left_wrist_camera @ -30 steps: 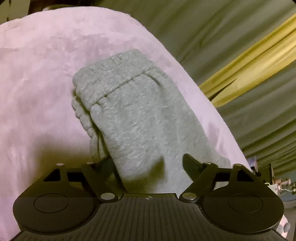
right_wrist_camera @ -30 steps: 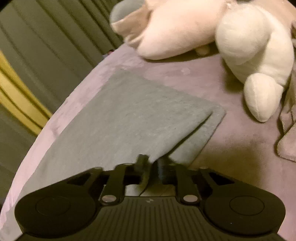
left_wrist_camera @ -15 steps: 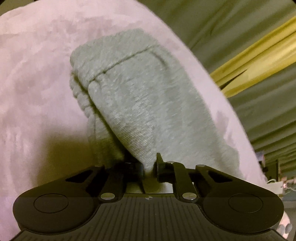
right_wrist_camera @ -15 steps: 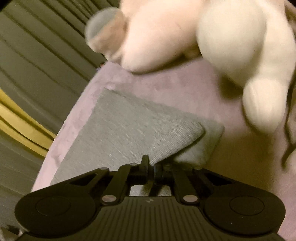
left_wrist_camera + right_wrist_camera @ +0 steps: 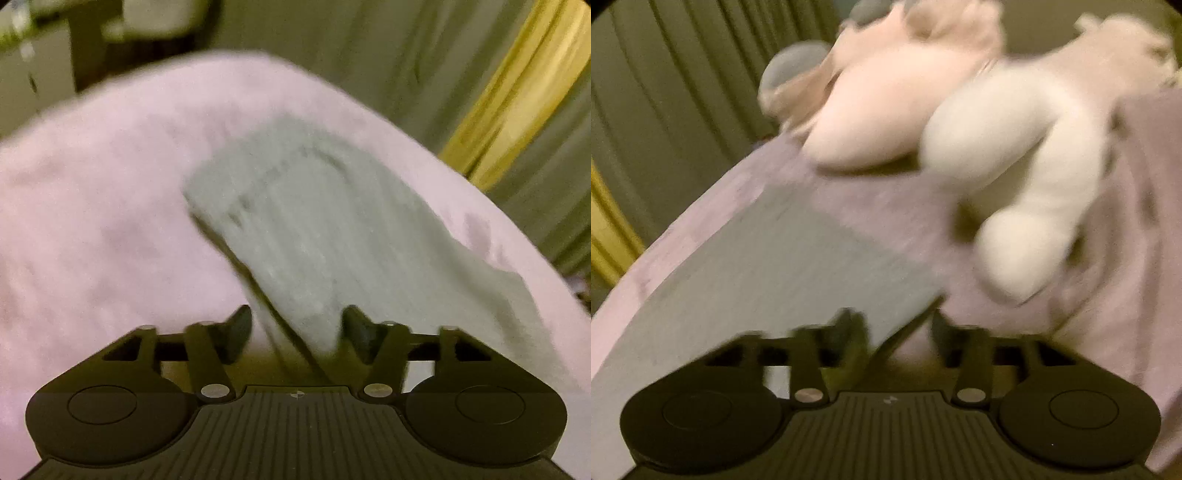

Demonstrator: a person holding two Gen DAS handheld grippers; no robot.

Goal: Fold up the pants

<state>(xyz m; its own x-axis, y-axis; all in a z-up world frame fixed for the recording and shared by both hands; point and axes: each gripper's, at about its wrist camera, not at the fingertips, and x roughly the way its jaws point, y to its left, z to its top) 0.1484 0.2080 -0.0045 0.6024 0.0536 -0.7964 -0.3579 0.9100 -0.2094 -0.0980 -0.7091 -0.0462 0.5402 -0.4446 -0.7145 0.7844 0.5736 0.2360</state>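
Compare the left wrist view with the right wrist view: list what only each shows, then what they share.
Only the left wrist view: the pants' gathered waistband end, blurred, and dark furniture beyond the bed.

Only the right wrist view: two plush toys, a pink one and a white one, lying past the pants' flat corner.

Both: the grey pants on the pink blanket, olive curtains with a yellow stripe, and an open tool, left tool and right tool, with an edge of the pants between its fingers, unclamped.
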